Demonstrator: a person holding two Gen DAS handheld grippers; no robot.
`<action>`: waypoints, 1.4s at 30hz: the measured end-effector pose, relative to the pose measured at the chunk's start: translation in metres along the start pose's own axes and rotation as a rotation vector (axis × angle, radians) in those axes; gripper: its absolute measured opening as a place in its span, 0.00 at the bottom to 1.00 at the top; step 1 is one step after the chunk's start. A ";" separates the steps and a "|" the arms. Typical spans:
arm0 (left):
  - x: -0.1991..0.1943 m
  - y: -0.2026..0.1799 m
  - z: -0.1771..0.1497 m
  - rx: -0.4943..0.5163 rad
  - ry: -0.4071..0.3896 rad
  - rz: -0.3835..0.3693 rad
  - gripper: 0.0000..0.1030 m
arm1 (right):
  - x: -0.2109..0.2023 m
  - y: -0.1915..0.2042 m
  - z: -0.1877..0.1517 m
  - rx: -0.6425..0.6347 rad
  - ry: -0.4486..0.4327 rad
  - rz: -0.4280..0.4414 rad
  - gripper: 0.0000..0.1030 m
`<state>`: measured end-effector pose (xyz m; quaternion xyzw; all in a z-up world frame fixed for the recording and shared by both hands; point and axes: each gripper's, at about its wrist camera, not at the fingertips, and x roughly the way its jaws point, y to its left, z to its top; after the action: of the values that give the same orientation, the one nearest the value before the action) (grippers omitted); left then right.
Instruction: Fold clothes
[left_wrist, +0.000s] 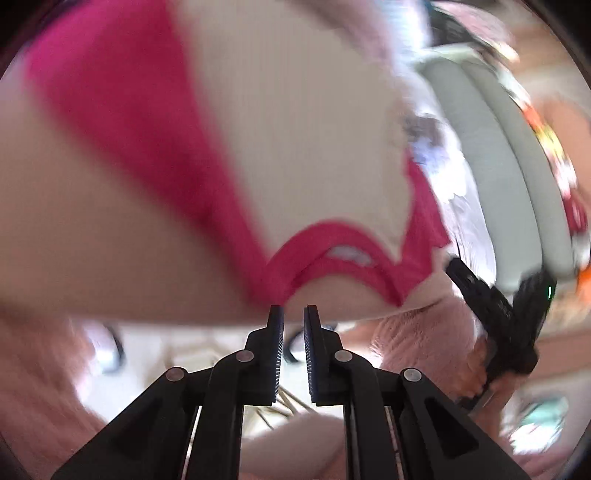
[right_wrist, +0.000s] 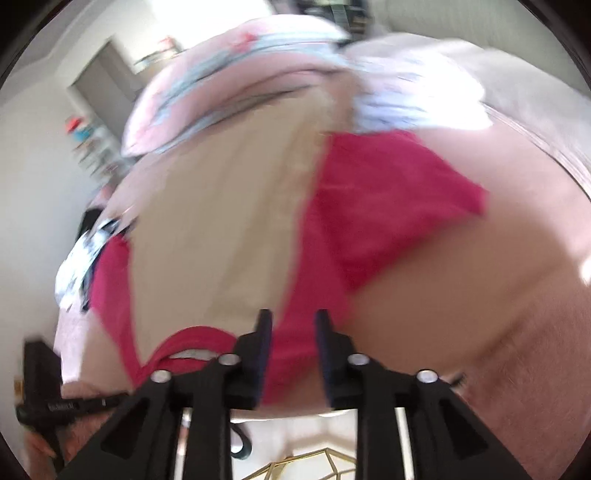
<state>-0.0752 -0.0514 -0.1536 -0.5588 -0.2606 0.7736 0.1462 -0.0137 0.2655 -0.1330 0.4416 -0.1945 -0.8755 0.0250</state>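
Pink-and-beige garment (left_wrist: 258, 140) lies spread on a bed (left_wrist: 92, 229) with a pale pink cover, its pink neckline (left_wrist: 332, 254) close to the bed's near edge. Left gripper (left_wrist: 293, 314) hovers just off that edge, its fingers (left_wrist: 276, 332) drawn to a narrow slit with nothing between them. Right gripper (right_wrist: 291, 321) sits over the pink shoulder strip; its fingers (right_wrist: 264, 332) stand moderately apart with the pink cloth (right_wrist: 295, 332) showing between them, though blur hides whether the pads press on it. More clothes (right_wrist: 236, 85) are heaped toward the bed's far edge.
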 end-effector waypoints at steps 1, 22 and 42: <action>-0.002 -0.009 0.009 0.052 -0.051 0.028 0.10 | 0.008 0.014 0.003 -0.061 0.009 0.015 0.28; 0.061 -0.024 -0.001 0.254 -0.121 0.399 0.42 | 0.041 0.023 -0.051 -0.232 0.190 -0.080 0.30; 0.061 -0.080 0.027 0.221 -0.209 0.211 0.42 | 0.023 -0.164 0.040 0.516 -0.005 -0.062 0.46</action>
<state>-0.1260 0.0397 -0.1501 -0.4800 -0.1277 0.8625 0.0969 -0.0386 0.4246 -0.1887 0.4370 -0.3978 -0.7984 -0.1157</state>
